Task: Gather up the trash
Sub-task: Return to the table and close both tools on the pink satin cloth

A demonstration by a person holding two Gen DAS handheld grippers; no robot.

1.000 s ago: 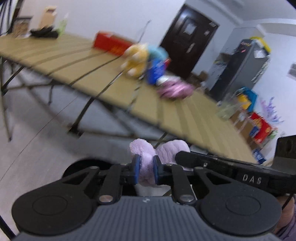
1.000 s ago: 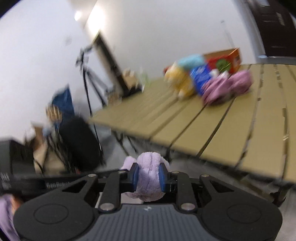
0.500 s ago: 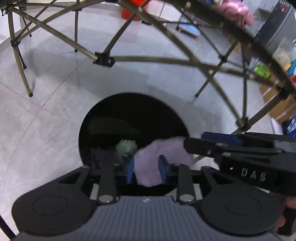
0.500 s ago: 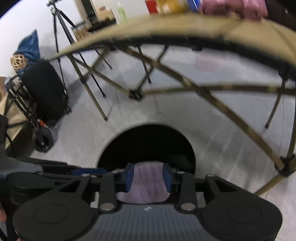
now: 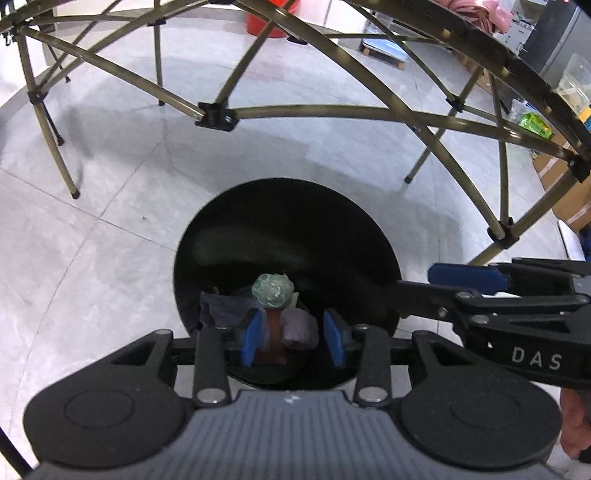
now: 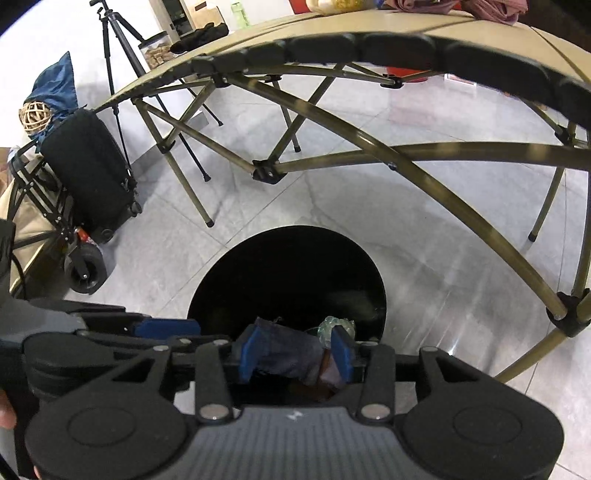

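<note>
Your left hand-held gripper (image 5: 293, 341) gaping empty, your right hand-held gripper (image 6: 297, 350) likewise, black bin (image 5: 288, 221) just beneath both, lilac wad (image 5: 299, 328) inside.

The near rim of the black trash bin (image 5: 373, 236) is hidden behind the left claw (image 5: 293, 341) body in the left wrist view, and behind the right claw (image 6: 297, 350) body in the right wrist view. Deep in the bin, the lilac plush (image 5: 299, 328) and the dark cloth (image 6: 284, 350) are partly covered by the blue pads (image 5: 252, 341), and the brown item between them is too dim to name. The bench (image 6: 369, 26) top is cut off by the top edge, so the pink bundle (image 6: 495, 9) on it shows only in part. The right claw's handle runs out of the right edge of the left wrist view.
</note>
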